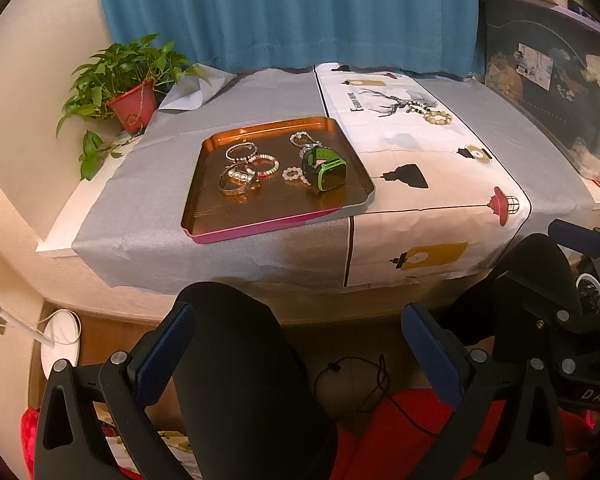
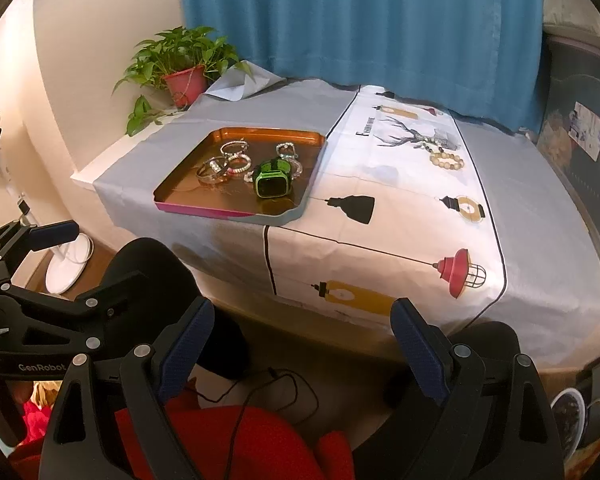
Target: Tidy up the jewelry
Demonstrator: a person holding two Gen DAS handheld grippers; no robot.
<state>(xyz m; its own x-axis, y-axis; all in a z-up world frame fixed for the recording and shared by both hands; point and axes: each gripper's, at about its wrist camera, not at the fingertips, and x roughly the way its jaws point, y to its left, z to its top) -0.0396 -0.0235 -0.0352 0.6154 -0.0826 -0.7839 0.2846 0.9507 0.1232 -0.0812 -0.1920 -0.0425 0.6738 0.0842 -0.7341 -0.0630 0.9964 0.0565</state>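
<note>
An orange metal tray (image 1: 220, 216) (image 2: 180, 196) sits on the grey cloth and holds several bracelets (image 1: 240, 168) (image 2: 224, 162) and a green watch (image 1: 326, 170) (image 2: 274, 180). A cream bead bracelet (image 1: 438, 117) (image 2: 447, 160) and a darker bead bracelet (image 1: 416, 107) (image 2: 428, 146) lie on the white printed cloth to the tray's right. My left gripper (image 1: 296, 344) is open and empty, held low in front of the table over my knees. My right gripper (image 2: 302, 344) is open and empty, also short of the table edge.
A potted plant (image 1: 134, 100) (image 2: 186, 78) stands at the back left corner. A blue curtain (image 1: 284, 12) hangs behind the table. Dark cluttered boxes (image 1: 548, 76) stand at the right. A white fan base (image 2: 70, 260) sits on the floor at left.
</note>
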